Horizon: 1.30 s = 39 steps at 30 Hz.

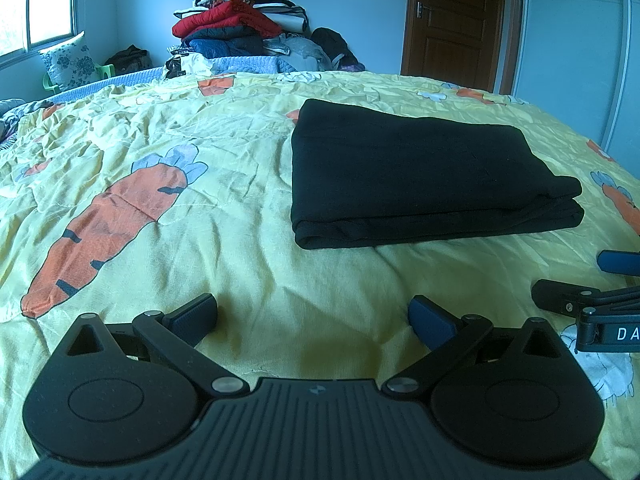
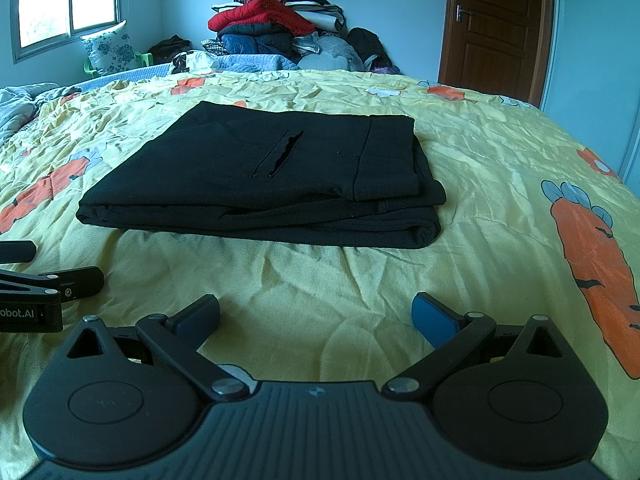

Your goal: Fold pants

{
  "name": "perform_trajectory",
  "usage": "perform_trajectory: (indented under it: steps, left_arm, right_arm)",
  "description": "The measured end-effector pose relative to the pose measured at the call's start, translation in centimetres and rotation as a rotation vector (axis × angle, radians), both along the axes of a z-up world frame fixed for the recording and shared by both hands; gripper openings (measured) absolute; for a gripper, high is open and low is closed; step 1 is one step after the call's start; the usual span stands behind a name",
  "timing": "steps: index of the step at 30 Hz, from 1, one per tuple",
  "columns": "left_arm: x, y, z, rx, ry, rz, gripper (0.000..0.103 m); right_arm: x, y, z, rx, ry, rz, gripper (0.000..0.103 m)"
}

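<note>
Left wrist view: the left gripper (image 1: 313,316) hangs low over the yellow bedspread (image 1: 160,128), jaws spread wide with nothing between them. The black pants (image 1: 420,176) lie folded into a flat, stacked rectangle on the bedspread, ahead of the gripper and to its right, apart from both fingers. A large orange carrot print (image 1: 108,232) sits on the fabric to the left. The right gripper (image 1: 568,280) enters at the right edge, also clear of the pants.

Right wrist view: the right gripper (image 2: 316,316) is likewise spread wide and holds nothing. The pants (image 2: 260,184) lie directly ahead and slightly left, with a slit pocket (image 2: 278,154) showing on the top layer and the folded layers stacked along the near edge. The left gripper (image 2: 28,268) shows at the left edge, resting near the bedspread (image 2: 480,152).

Background, both views: a pile of clothes (image 2: 276,28) against the far wall, a brown door (image 2: 496,24) on the right, a window (image 2: 66,0) on the left
</note>
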State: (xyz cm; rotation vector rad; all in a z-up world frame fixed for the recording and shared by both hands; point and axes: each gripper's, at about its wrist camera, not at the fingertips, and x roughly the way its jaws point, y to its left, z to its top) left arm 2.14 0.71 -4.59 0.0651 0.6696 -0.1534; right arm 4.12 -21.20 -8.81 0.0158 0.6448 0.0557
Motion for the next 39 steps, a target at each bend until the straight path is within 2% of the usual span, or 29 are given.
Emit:
perform_trajectory:
  steps: [22,29,39]
  left_arm:
    - [0.0,0.0,0.0,0.000,0.001,0.000,0.103]
    - [0.0,0.0,0.1,0.000,0.001,0.000,0.103]
    - [0.2,0.0,0.2,0.000,0.022,0.009,0.103]
  right_arm:
    - [0.0,0.0,0.0,-0.001,0.000,-0.001,0.103]
    - [0.0,0.7,0.2,-0.003,0.003,-0.048,0.103]
    - [-0.5,1.1,0.1,0.008,0.001,-0.033,0.103]
